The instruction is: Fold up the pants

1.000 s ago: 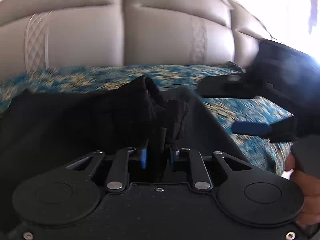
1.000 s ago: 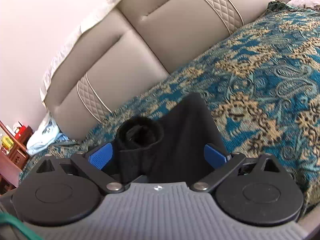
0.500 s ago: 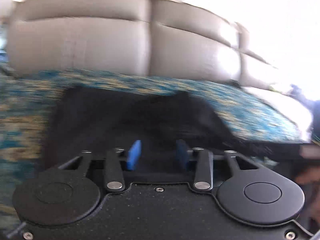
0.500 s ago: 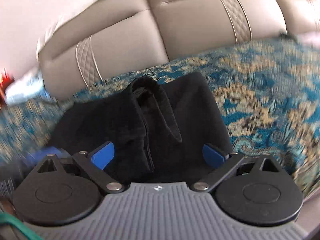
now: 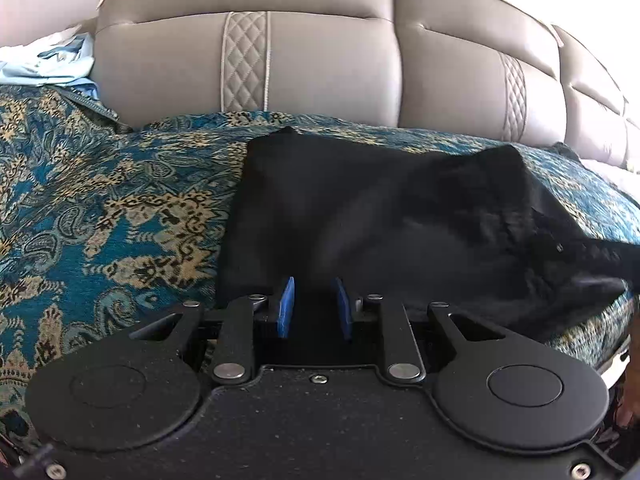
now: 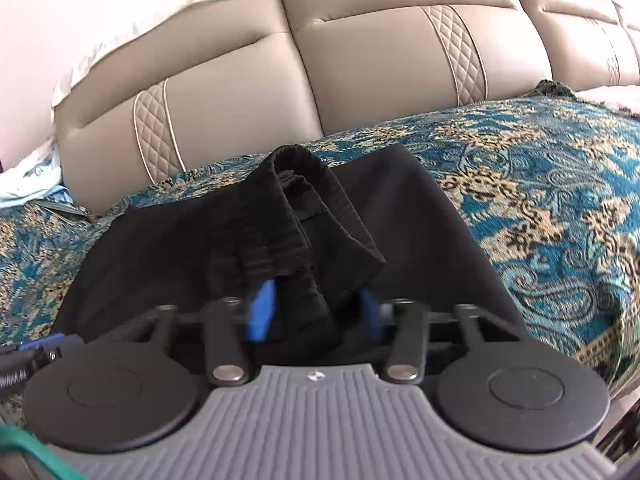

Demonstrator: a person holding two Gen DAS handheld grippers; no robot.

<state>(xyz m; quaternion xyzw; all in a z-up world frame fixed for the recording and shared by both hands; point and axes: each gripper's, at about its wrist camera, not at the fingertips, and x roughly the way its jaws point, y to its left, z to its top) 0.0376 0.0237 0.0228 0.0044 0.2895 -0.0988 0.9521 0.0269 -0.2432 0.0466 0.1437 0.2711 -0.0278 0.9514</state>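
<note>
Our left gripper (image 5: 315, 307) has its blue pads (image 5: 285, 307) a narrow gap apart, and its jaws are closing. Black cloth lies in the gap between them, though we cannot tell from this view whether the pads press on it. That cloth is the near edge of the black pants (image 5: 360, 216), which lie spread flat ahead of this gripper on the patterned teal and gold bedspread (image 5: 100, 208).

Our right gripper (image 6: 316, 314) is closing too, its blue pads (image 6: 262, 312) blurred with the motion. A bunched, ribbed fold of the pants (image 6: 288, 216) stands up between them, with the left pad against the cloth and the right pad partly hidden behind it; we cannot say that the fold is pinched. The fold rises away from the gripper to a rolled hem or waistband at its far end.

Further out, the pants cover the middle of the bedspread, with flat smooth cloth on either side of the raised fold. In the left wrist view the far right corner of the garment runs off toward a dark shape at the frame's edge. Beyond the bedspread stands a padded beige headboard (image 5: 320, 52) with quilted diamond strips. Pale blue fabric (image 5: 44, 64) is heaped at the far left, beside the headboard.
</note>
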